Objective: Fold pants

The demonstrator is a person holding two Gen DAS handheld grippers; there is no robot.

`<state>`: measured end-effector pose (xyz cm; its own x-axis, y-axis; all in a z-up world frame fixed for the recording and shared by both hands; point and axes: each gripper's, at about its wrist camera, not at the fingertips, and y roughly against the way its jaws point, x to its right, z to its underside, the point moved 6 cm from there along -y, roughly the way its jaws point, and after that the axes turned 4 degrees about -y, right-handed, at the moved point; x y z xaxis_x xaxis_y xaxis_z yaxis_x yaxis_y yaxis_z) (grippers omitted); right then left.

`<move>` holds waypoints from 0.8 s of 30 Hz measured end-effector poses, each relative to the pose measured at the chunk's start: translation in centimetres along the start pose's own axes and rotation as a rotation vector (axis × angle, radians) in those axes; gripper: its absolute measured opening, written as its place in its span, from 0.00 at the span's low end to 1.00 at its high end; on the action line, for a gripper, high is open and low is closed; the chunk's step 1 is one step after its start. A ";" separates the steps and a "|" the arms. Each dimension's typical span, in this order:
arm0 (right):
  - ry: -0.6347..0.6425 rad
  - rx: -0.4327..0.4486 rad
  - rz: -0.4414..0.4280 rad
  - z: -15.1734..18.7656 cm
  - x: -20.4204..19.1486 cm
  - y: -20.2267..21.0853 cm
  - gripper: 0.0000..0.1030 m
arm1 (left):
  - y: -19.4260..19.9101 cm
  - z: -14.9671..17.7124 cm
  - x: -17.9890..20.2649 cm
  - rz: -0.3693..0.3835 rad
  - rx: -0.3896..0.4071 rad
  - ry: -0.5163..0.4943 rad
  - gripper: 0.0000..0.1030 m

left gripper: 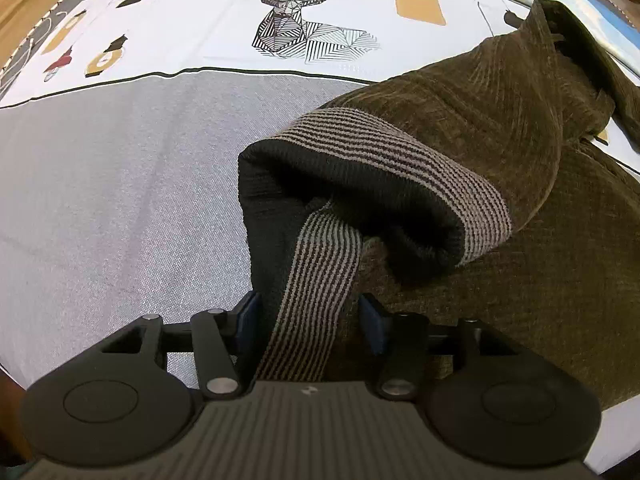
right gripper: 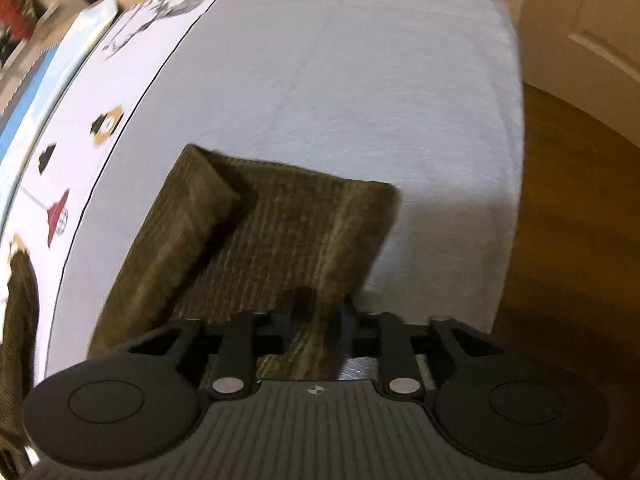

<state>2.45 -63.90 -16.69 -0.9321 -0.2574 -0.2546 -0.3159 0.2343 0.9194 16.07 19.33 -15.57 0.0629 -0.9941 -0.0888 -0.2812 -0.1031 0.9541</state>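
Left gripper (left gripper: 310, 316) clamped on striped waistband (left gripper: 316, 280) of olive corduroy pants (left gripper: 500, 152), fabric bunched between blue pads (left gripper: 250, 316). Waist opening gaping, dark lining (left gripper: 360, 184) showing. Pants spread over grey bedspread (left gripper: 120, 200); far end cut off at frame edge. Deer print (left gripper: 308, 28) beyond. Right gripper (right gripper: 318, 320) pinching edge of pant leg (right gripper: 280, 232), fingertips mostly buried under cloth. Right view motion-blurred, weave hard to read. Wood floor (right gripper: 568, 200) at right.
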 end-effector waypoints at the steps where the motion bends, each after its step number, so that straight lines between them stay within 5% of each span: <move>1: 0.019 0.002 0.009 0.0 -0.2 -0.1 0.28 | 0.0 0.0 0.0 0.002 0.001 -0.003 0.58; 2: 0.041 0.005 0.020 0.3 -0.4 -0.3 0.28 | -0.1 0.1 0.0 0.002 0.002 -0.009 0.57; 5: 0.084 0.031 0.038 0.8 -0.7 -0.4 0.07 | 0.0 0.2 0.1 0.002 0.015 -0.030 0.46; 7: 0.052 0.106 -0.112 -0.1 -1.7 1.6 0.06 | 0.5 0.2 0.2 0.005 0.035 -0.043 0.37; 10: 0.209 0.298 -0.287 -0.7 -4.9 6.0 0.06 | 1.9 0.3 0.1 0.026 0.083 -0.060 0.29; 12: 0.248 0.289 -0.195 -0.3 -4.6 5.7 0.06 | 2.8 0.5 -0.2 0.033 0.113 -0.068 0.24; 14: 0.159 0.124 -0.031 0.2 -1.7 2.6 0.06 | 3.3 0.9 -1.0 -0.003 0.120 -0.079 0.08; 17: 0.047 -0.059 0.094 1.3 1.9 -0.2 0.06 | 3.3 1.4 -2.6 -0.020 0.099 -0.044 0.08; 20: 0.162 -0.012 0.121 1.0 1.0 0.2 0.10 | 3.4 1.6 -2.2 -0.012 0.080 -0.059 0.08; 24: 0.177 0.190 0.158 -0.8 0.6 2.8 0.23 | 3.5 1.3 -1.6 -0.034 0.078 -0.081 0.19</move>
<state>1.16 -64.15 -14.02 -0.9322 -0.3596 -0.0413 -0.2125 0.4512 0.8668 13.78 20.52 -12.44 -0.0029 -0.9892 -0.1467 -0.3536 -0.1362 0.9254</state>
